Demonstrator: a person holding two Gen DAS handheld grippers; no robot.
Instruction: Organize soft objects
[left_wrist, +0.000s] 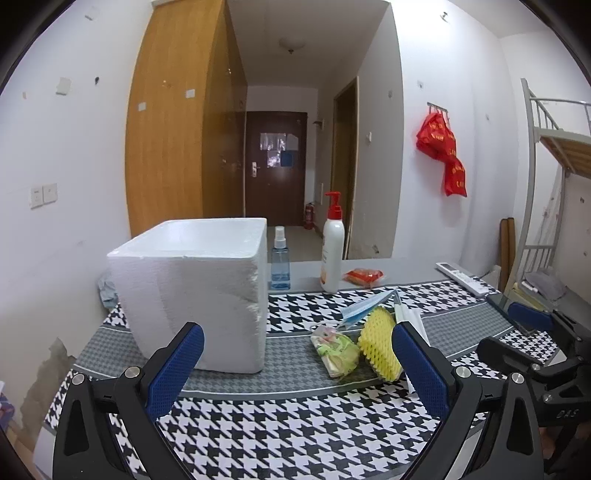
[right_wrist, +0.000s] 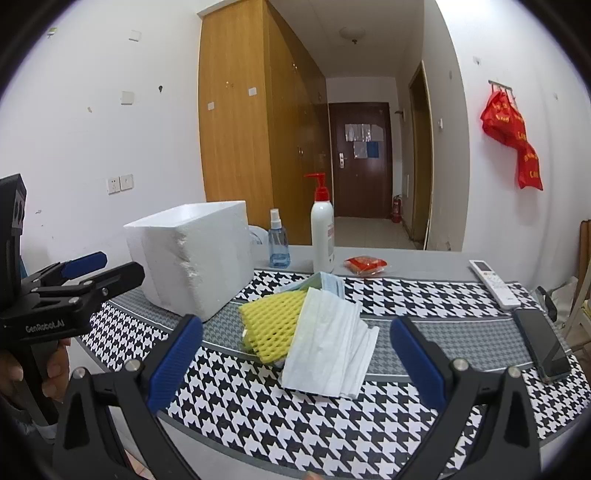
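Soft items cluster mid-table on the houndstooth cloth. Yellow foam net lies flat, its right edge tucked under a stack of white face masks. Behind both, a blue-green mask packet shows partly. From the left wrist view the same yellow net sits just right of a small pale-green wrapped pack, the two touching; blue masks lie behind them.

White foam box stands upright to the left of the pile, near it but apart; whether it has a lid on cannot be told.

Left tool: fingers spread wide apart, nothing between them, hovering above the table in front of the box and the net. Right tool: fingers likewise spread wide, empty, with the masks and net lying beyond and between them.

Back edge of the table: clear blue spray bottle, white pump bottle with red top, red snack packet. Right side: white remote and dark phone, near each other. Red bag hangs on a wall hook.
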